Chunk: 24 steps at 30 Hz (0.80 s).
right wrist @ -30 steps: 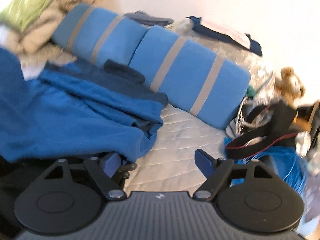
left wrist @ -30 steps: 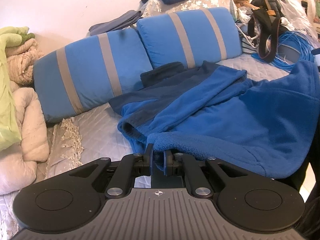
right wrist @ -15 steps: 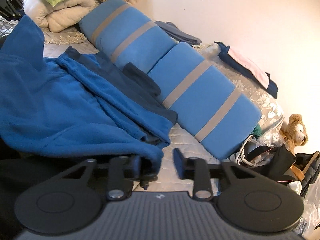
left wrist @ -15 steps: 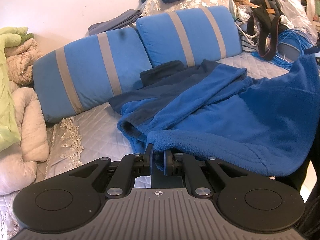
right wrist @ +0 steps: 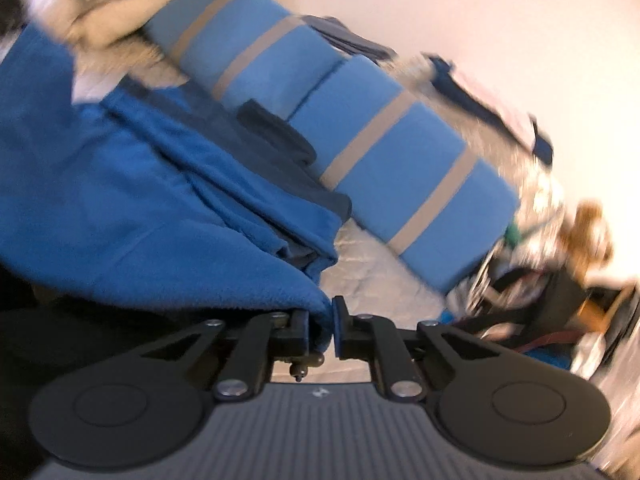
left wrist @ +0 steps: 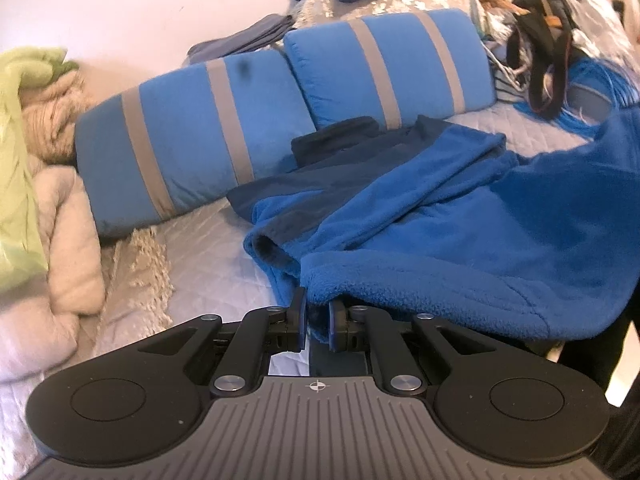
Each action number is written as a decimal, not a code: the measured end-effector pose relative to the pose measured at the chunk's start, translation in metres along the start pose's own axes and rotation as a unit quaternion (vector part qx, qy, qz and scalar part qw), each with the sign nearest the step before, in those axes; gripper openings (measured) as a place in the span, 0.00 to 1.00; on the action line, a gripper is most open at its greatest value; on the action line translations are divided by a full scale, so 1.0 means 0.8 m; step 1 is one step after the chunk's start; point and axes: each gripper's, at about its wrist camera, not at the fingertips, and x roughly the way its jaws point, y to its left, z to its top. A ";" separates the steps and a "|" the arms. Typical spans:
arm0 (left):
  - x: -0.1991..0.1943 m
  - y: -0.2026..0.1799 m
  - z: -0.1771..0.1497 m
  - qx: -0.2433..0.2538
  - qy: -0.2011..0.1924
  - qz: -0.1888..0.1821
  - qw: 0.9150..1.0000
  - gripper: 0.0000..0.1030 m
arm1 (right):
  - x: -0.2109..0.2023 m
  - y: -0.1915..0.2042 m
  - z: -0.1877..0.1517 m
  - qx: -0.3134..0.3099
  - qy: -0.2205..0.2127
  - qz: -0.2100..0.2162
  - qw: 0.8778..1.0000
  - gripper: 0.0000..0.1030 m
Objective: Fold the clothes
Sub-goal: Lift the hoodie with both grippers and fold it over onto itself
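Left tongs [left wrist: 317, 322]: jaws nearly together, pads clamped on a fold of the fleece [left wrist: 460, 240] hem, tilted somewhat downward. Both linkage arms are drawn inward and sit symmetric about the centre mark. Right tongs [right wrist: 321, 330]: jaws have just been closing and now stand nearly together, with a corner of the fleece pinched between the pads. This view is motion-blurred. The right tongs also point somewhat downward. No hand or sleeve of the person shows in either wrist view.
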 end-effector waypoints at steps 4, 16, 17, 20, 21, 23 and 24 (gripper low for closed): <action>-0.005 0.000 0.001 0.011 -0.006 0.013 1.000 0.10 | 0.005 -0.008 -0.001 0.017 0.020 -0.003 1.000 0.11; -0.031 0.003 0.004 0.152 -0.021 0.111 0.982 0.10 | -0.016 -0.022 -0.001 -0.131 0.021 -0.079 0.988 0.06; -0.032 -0.002 0.003 0.176 -0.022 0.117 0.977 0.10 | -0.016 -0.019 -0.002 -0.152 0.022 -0.079 0.985 0.07; -0.026 -0.016 -0.007 0.249 -0.022 0.134 0.959 0.10 | -0.014 -0.017 -0.006 -0.189 0.023 -0.077 0.979 0.09; -0.023 -0.020 -0.011 0.275 -0.023 0.142 0.951 0.10 | -0.013 -0.017 -0.006 -0.198 0.023 -0.076 0.977 0.09; -0.017 -0.028 -0.020 0.325 -0.025 0.156 0.933 0.10 | -0.012 -0.016 -0.005 -0.218 0.023 -0.072 0.973 0.09; -0.015 -0.031 -0.023 0.345 -0.026 0.161 0.924 0.10 | -0.011 -0.016 -0.004 -0.228 0.024 -0.069 0.971 0.09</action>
